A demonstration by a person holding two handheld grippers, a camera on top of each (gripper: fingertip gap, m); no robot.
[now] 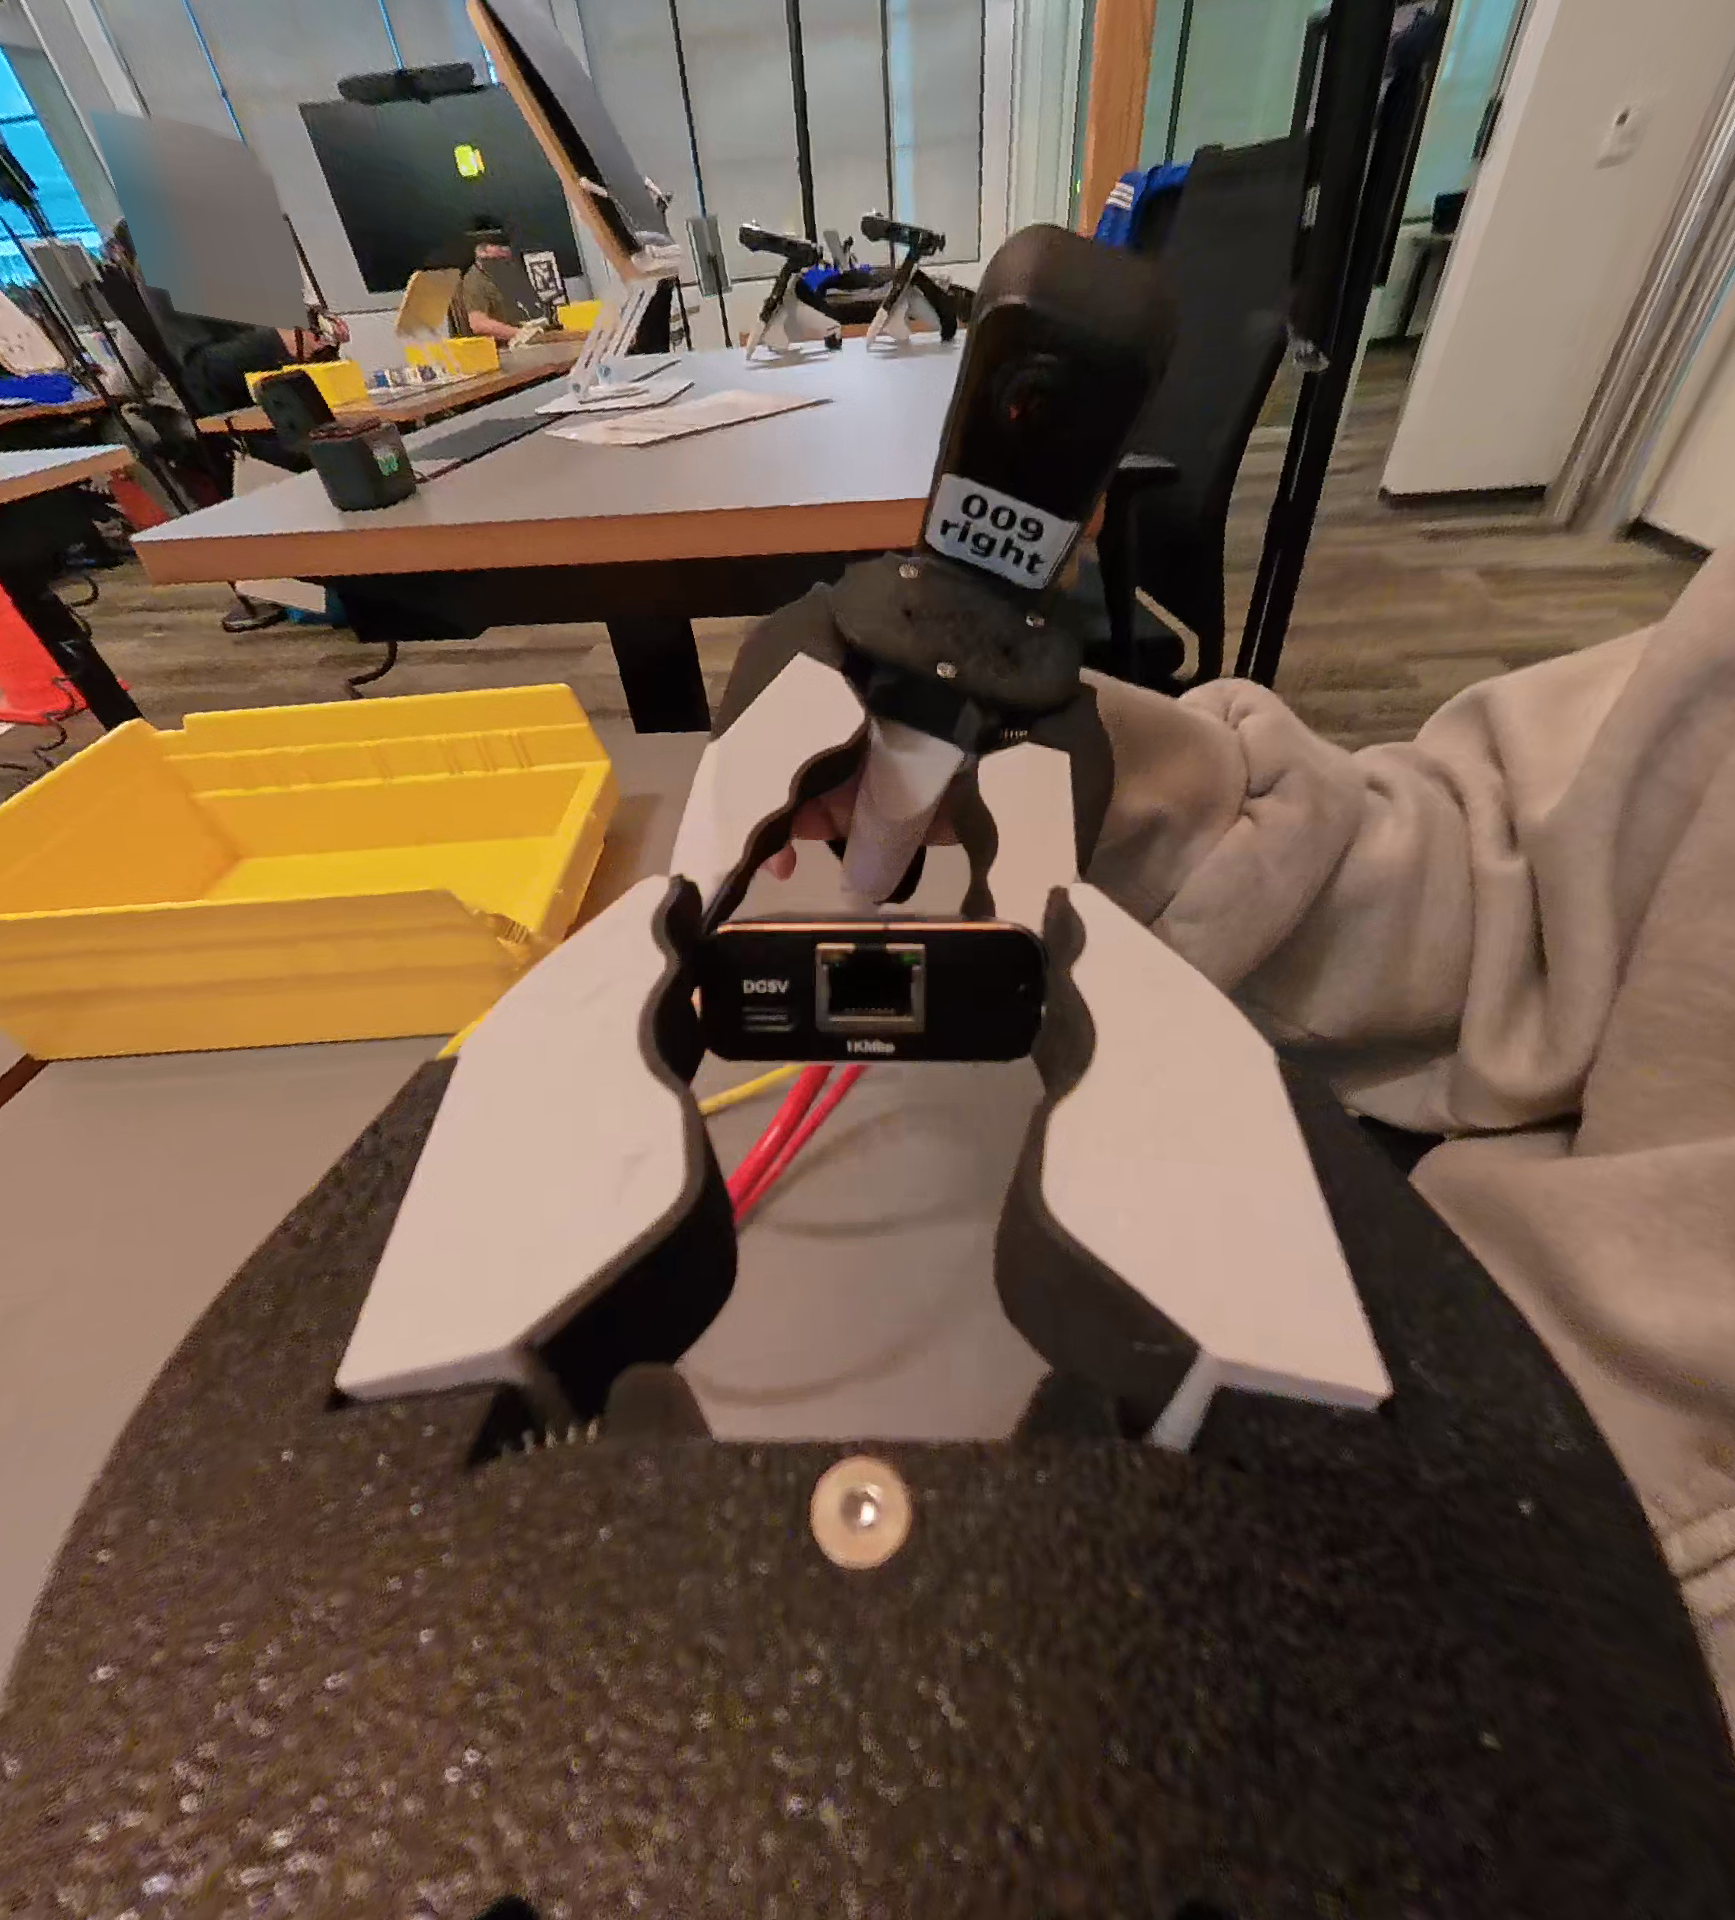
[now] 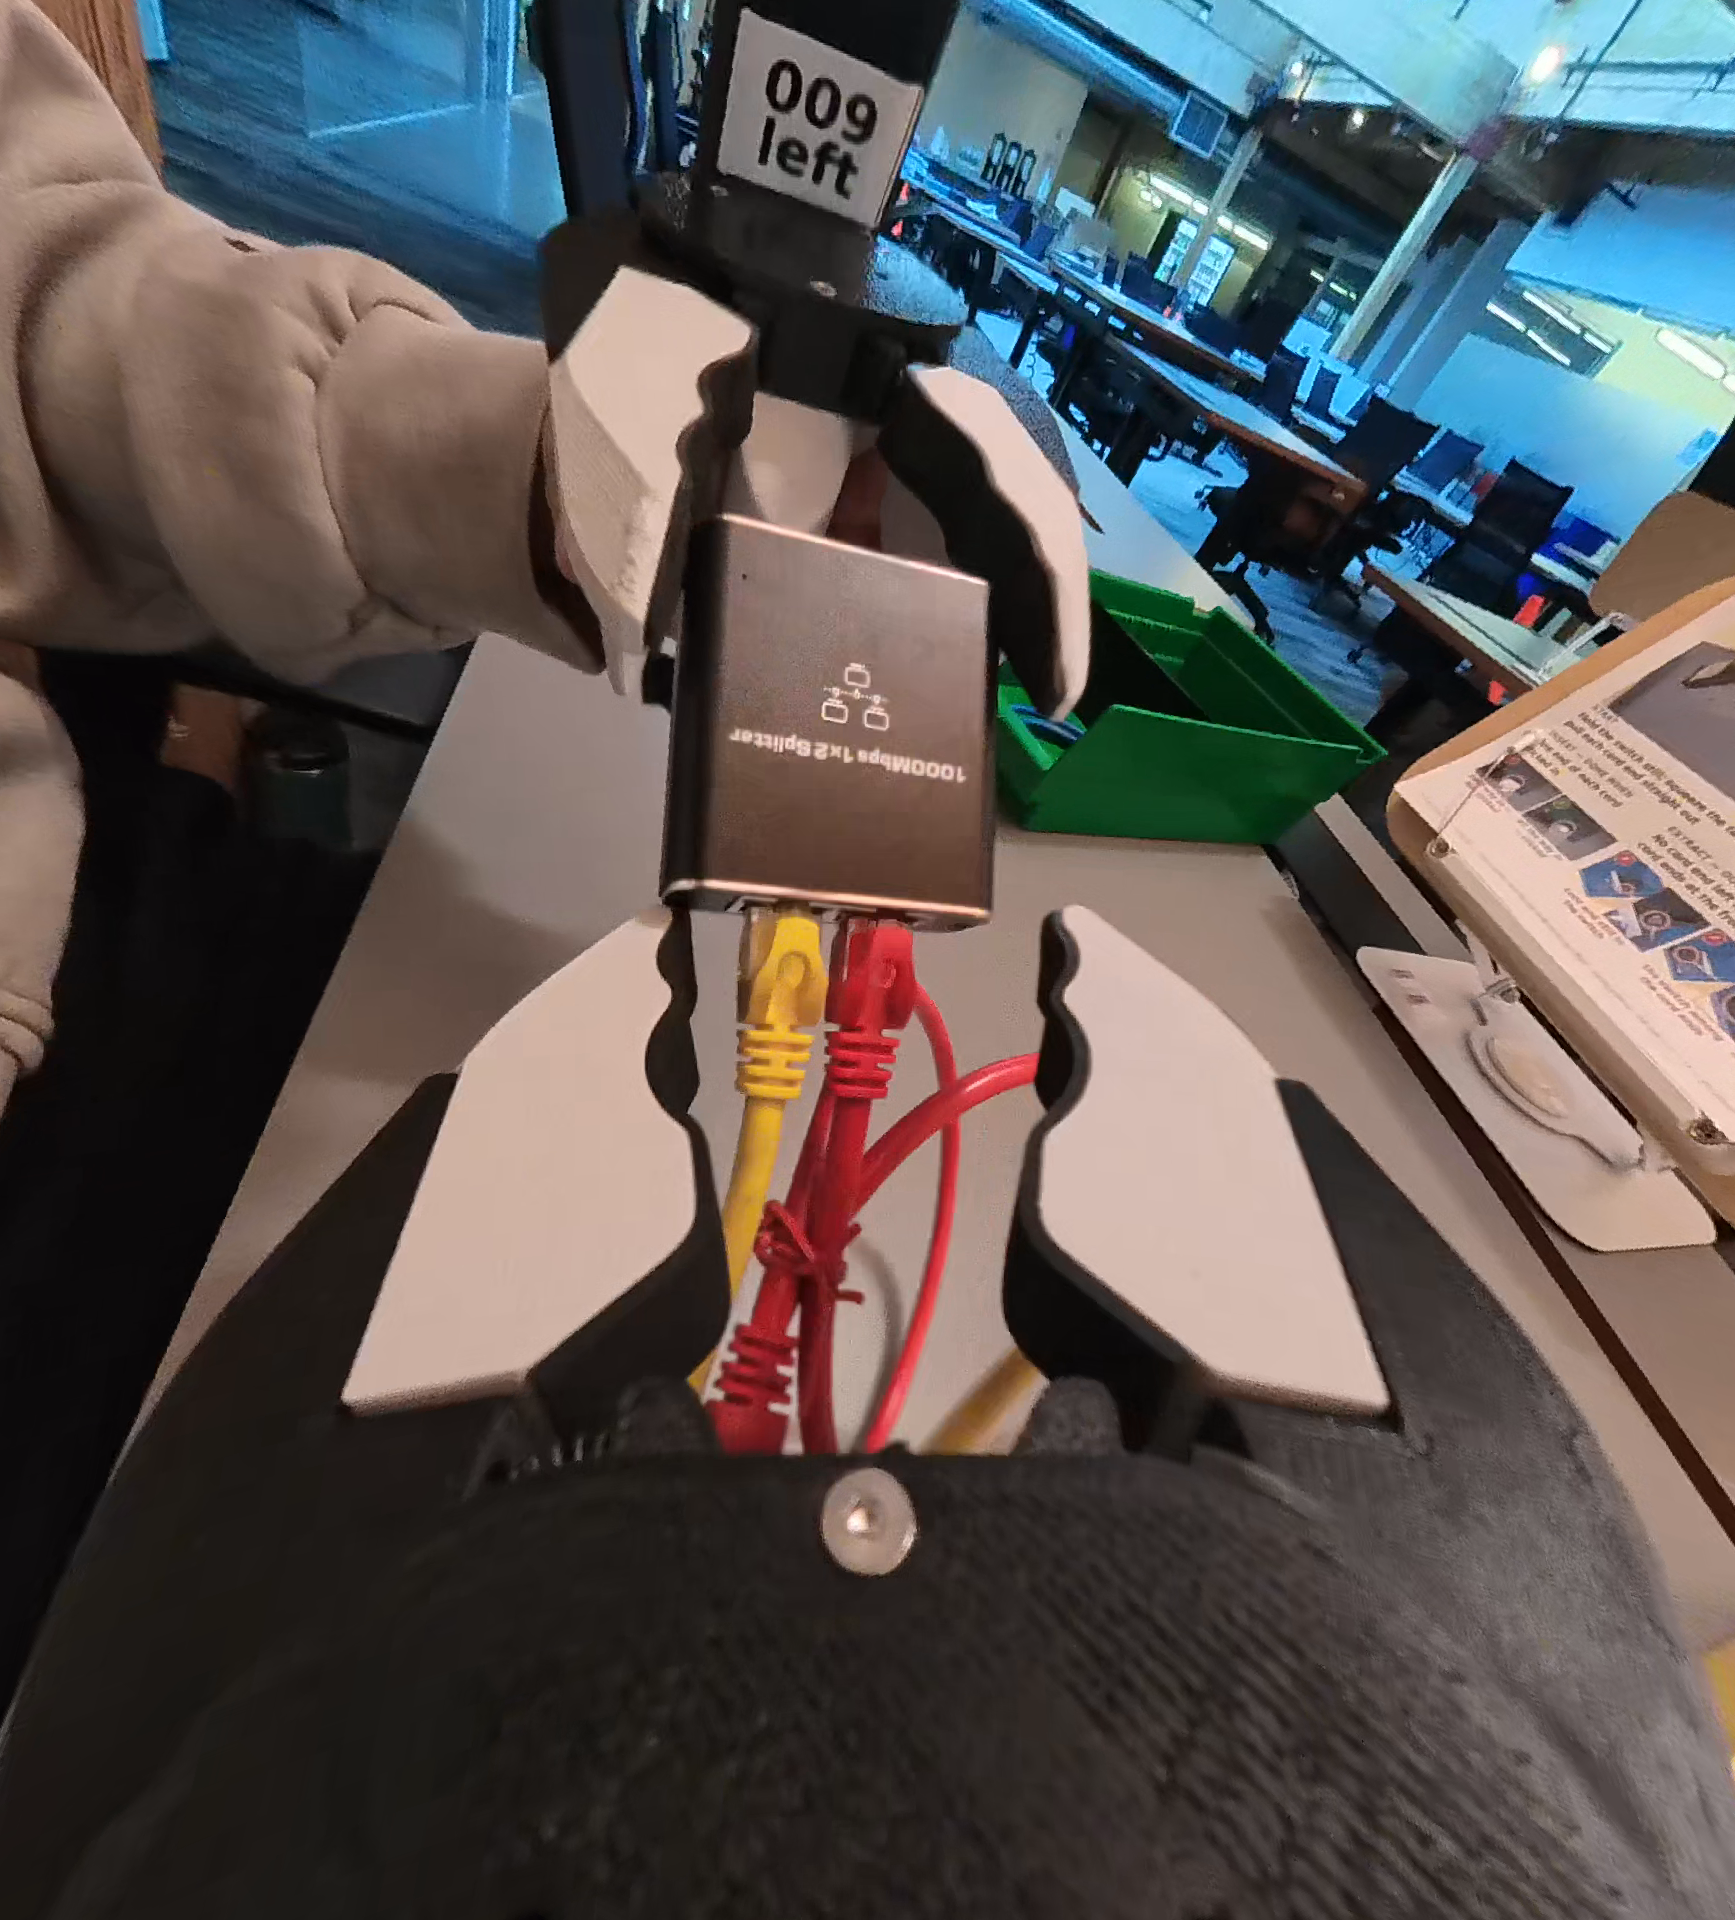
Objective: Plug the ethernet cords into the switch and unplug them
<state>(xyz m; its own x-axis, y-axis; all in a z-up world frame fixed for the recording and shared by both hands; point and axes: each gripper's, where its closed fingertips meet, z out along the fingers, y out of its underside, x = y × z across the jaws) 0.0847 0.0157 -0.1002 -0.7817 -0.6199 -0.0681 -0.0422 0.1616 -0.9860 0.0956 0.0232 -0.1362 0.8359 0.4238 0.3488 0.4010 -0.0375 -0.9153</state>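
Note:
My left gripper is shut on a small dark switch and holds it above the table, with one empty end port facing the camera. In the right wrist view the switch hangs in the left gripper. A yellow plug and a red plug sit in its two lower ports. My right gripper is open, with its fingers on either side of both plugs and gaps between. The red cord is bundled with a tie. The right gripper also shows behind the switch in the left wrist view.
A yellow bin stands on the table to the left in the left wrist view. A green bin lies beyond the switch on the grey table. An instruction sheet on a stand is at the right. A person's grey sleeves flank both views. My hands' fingertips stand some 4 centimeters from each other.

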